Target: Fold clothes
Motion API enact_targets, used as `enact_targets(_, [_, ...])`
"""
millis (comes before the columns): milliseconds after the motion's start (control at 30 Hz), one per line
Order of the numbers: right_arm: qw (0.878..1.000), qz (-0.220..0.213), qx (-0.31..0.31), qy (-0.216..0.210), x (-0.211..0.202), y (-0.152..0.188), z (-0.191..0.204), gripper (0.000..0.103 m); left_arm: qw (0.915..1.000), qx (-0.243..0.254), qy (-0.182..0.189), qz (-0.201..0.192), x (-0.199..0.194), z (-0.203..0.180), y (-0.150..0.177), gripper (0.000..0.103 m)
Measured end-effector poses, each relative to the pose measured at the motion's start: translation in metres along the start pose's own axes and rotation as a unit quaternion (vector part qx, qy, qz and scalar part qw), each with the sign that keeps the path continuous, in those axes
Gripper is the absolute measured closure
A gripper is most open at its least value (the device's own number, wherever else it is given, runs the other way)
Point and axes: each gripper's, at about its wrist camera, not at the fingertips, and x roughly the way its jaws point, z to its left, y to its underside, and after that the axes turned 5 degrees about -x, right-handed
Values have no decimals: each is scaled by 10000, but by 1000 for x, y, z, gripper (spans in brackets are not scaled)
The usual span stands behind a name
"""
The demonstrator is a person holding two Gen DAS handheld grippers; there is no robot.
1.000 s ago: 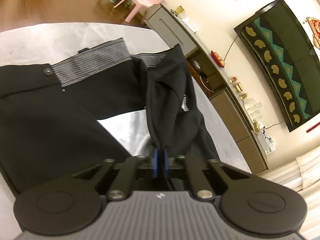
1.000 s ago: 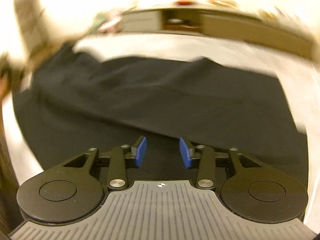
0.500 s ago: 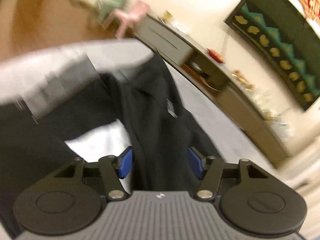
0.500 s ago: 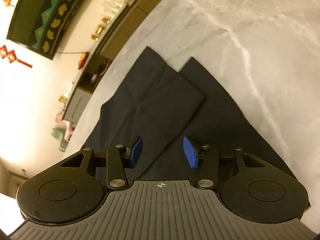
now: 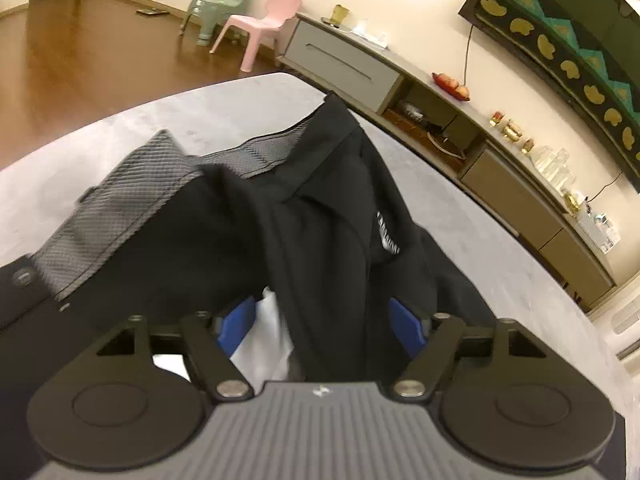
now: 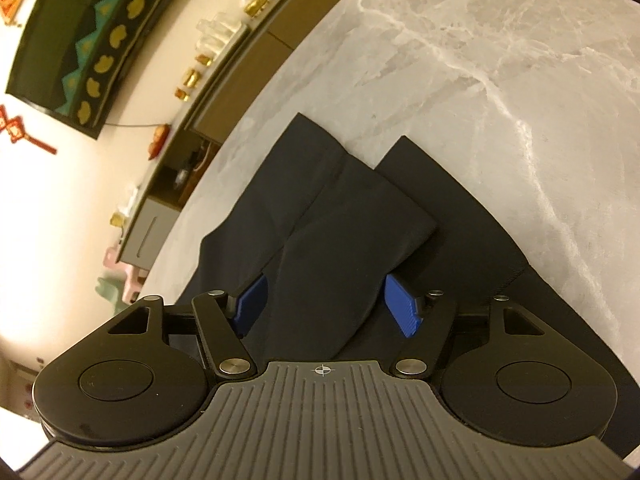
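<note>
Trousers [image 5: 248,240], black, on the grey marble table [image 6: 480,80]. Left gripper [image 5: 318,326] wide, holding nothing, right by a bunched-up fold near the grey waistband [image 5: 120,196], likely for a grab or a fresh let-go. Right gripper [image 6: 324,304] wide too, empty, low over the two leg ends [image 6: 360,216], one leg partly over the other. Top half rumpled, legs flat and smooth. White lining [image 5: 264,340] peeking out.

Left claw [image 5: 325,327] and right claw [image 6: 328,306], blue ribbed pads, black linkages, silver screws, grey ridged housing, crosshair mark
</note>
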Motion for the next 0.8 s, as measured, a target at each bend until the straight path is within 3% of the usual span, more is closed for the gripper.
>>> enact_targets(67, [10000,-58,-42,28,3,-1,1,44,9999,-58,53,62,10,2,-5,99])
enact_targets(133, [9999,-117,-84,55,6,-3,3,72,9990,-290,336,-64,3,6,-11,98])
enact_targets(167, [9998,-146,-105,69,8,-4,4,97,9966,-522,586,-247,-10,11,-14,99])
enact_targets(233, [9996,-233,-132,25,7,-5,7,100,9862,-1130,1059,-581,-38,28,-16,99])
enact_targets(333, [9989,-419,-141,-176,-2,-6,16,100,9777,-1685,1059,-663,-64,60,-8,99])
enact_targets(467, [9998,-155,-138,-57,3,1,21,93,9818,-1658,865,-319,-57,78,4,95])
enact_targets(533, [9999,-46,-50,79,10,1,19,78,9840,-1570,812,-223,-52,78,7,90])
enact_targets(567, [9999,-18,1,155,13,0,17,62,9851,-1520,784,-193,-50,77,8,85])
enact_targets(600, [9998,-52,16,194,16,0,17,61,9861,-1470,757,-163,-48,75,9,85])
enact_targets(733, [9995,-174,-12,282,26,-4,21,61,9892,-1337,595,-50,-36,67,10,76])
enact_targets(767, [9994,-194,-35,295,29,-5,23,68,9900,-1296,556,-34,-32,66,10,77])
enact_targets(800, [9991,-213,-123,353,32,-7,25,96,9910,-1221,545,-25,-29,64,9,80])
